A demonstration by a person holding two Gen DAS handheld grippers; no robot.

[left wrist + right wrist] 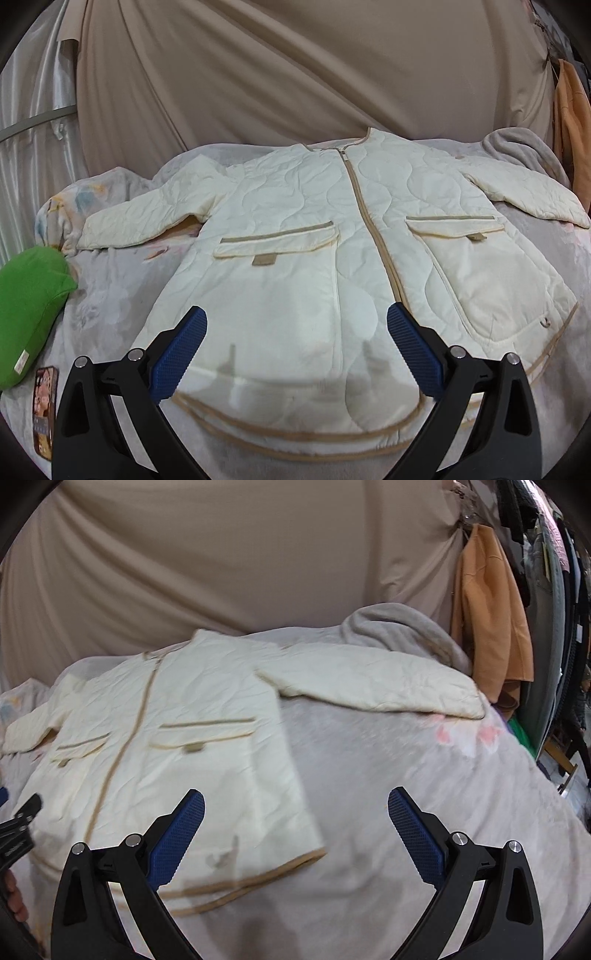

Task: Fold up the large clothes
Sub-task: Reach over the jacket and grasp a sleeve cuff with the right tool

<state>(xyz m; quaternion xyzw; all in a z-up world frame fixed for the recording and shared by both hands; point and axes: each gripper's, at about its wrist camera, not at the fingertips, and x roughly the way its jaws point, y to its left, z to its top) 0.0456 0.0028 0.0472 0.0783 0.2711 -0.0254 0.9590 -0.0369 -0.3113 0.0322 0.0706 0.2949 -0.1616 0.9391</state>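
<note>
A cream quilted jacket (314, 236) with tan trim, a zip and two flap pockets lies flat, front up, on a grey blanket-covered bed, sleeves spread to both sides. My left gripper (295, 321) is open and empty, hovering above the jacket's hem near the zip. In the right wrist view the jacket (177, 738) lies to the left, its right sleeve (376, 683) stretched out toward the far right. My right gripper (295, 805) is open and empty above the jacket's lower right corner and the bare blanket. The left gripper's black frame (18, 834) shows at the left edge.
A green cushion (29, 310) and a phone (46, 413) lie at the bed's left edge. A bunched grey blanket (399, 631) sits at the far right. An orange garment (491, 613) hangs to the right. A beige cloth backdrop (295, 74) hangs behind the bed (424, 794).
</note>
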